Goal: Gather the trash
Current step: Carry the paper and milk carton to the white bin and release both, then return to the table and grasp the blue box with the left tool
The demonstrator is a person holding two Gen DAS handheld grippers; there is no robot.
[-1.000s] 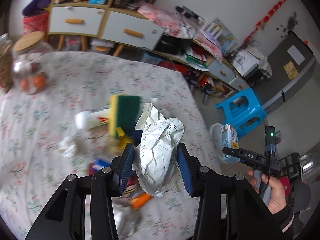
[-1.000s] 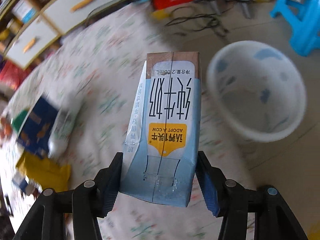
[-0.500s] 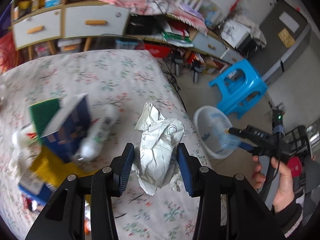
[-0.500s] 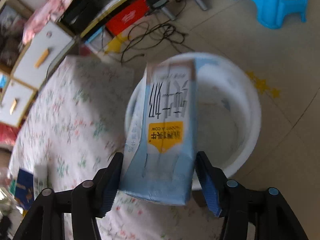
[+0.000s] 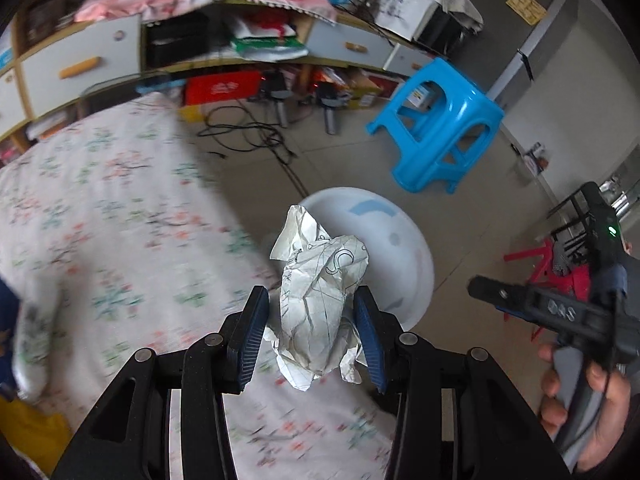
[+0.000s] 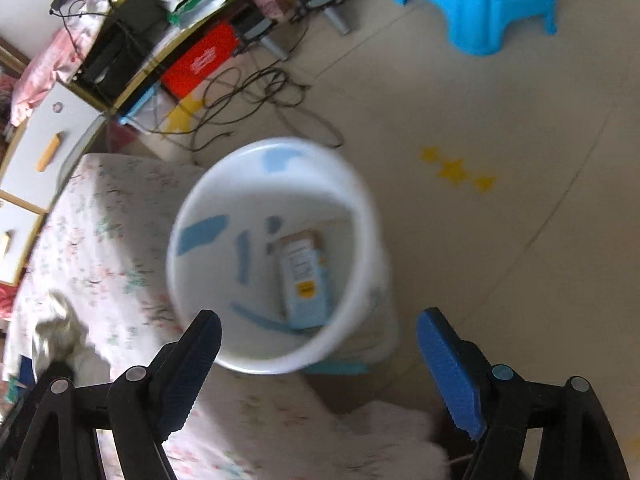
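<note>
My left gripper (image 5: 310, 312) is shut on a crumpled ball of white paper (image 5: 320, 300), held over the table's edge just short of the white bin (image 5: 404, 248) on the floor. My right gripper (image 6: 318, 340) is open and empty, right above the white bin (image 6: 360, 208). The blue milk carton (image 6: 304, 280) lies on the bin's bottom. The right gripper also shows in the left wrist view (image 5: 532, 304), held in a hand to the right of the bin.
The table with its floral cloth (image 5: 100, 208) lies left of the bin; blurred trash sits at its left edge (image 5: 32, 344). A blue plastic stool (image 5: 440, 128) stands beyond the bin. Cables (image 6: 256, 92) and cabinets (image 5: 80, 64) lie further back.
My right gripper opened and the milk carton dropped into the bin. My left gripper carried the paper ball right, from over the table towards the bin.
</note>
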